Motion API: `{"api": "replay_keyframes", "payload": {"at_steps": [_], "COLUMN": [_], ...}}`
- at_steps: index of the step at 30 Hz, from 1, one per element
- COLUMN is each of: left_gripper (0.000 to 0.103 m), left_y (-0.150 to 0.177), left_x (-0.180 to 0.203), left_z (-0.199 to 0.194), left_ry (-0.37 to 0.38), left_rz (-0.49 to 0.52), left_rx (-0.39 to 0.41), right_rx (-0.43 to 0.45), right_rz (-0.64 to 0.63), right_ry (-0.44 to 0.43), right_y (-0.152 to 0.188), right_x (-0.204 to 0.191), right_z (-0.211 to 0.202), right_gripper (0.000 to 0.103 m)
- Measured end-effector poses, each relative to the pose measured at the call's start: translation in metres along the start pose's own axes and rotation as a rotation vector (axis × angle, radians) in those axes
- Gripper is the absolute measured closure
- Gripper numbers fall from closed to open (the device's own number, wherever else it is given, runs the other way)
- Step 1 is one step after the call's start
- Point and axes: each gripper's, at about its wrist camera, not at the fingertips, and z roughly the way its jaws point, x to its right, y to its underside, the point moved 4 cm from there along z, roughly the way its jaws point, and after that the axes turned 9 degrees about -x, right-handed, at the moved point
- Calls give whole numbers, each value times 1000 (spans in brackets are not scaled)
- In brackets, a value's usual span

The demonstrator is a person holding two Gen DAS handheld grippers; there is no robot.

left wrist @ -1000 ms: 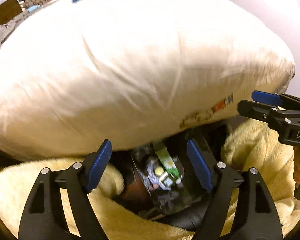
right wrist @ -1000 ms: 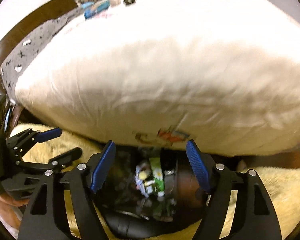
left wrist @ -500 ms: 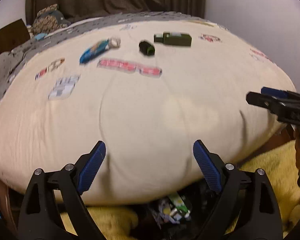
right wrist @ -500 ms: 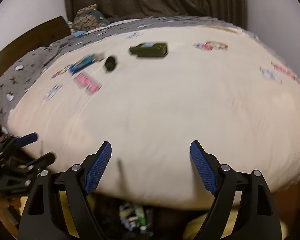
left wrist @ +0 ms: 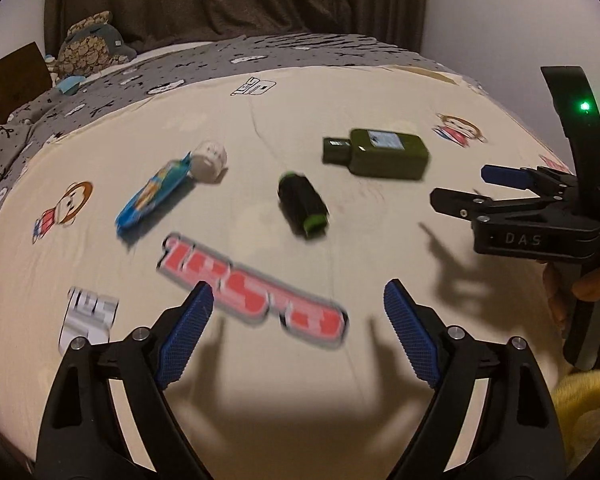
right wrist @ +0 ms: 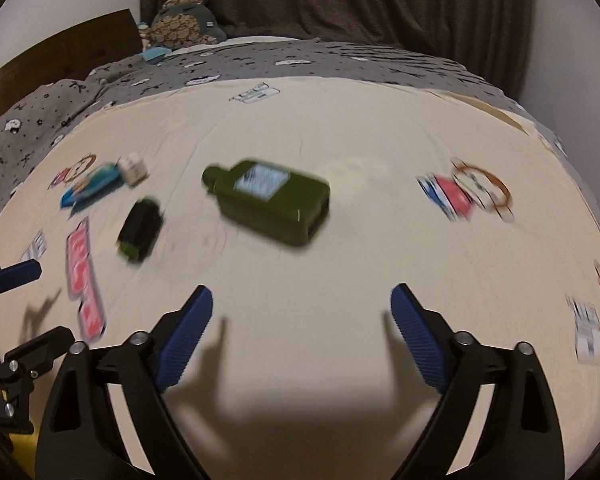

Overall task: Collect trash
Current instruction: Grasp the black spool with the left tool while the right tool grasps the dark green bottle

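Two wide empty claws — left claw [left wrist: 296, 334], right claw [right wrist: 302, 338] — over bedspread [right wrist: 340, 120] edge

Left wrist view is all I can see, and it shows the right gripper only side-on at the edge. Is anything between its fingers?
Observer: No. In the right wrist view, the right gripper is open, with only the cream bedspread showing between its fingers.
Operator: What lies ahead of it?
Observer: The green bottle lies flat on the bedspread, a little left of the gripper's centre line and clear of both fingers.
Operator: Any trash to the right of the bottle, where the gripper blocks my view?
Observer: No loose items show there. There are only printed patches on the fabric, out to the bed's right edge.
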Motion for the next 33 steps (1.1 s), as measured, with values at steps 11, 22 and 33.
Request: {"api": "replay_keyframes", "payload": {"at_steps": [11, 22, 33], "left_gripper": [44, 68, 75], "left_y": [-54, -62, -37], "left_x": [-8, -17, -26], "left_z": [61, 70, 45], "left_ry": [-6, -4, -8], "left_rz": [-16, 16, 0], "left_rx": [-76, -75, -61], "right_rx": [-34, -69, -74], "right_rz": [-51, -120, -111], "right_ry": [-39, -64, -12], "right_y": [-40, -57, -38], "right_x": [1, -18, -35], "right_z": [37, 57, 38], "right_gripper": [11, 11, 42]}}
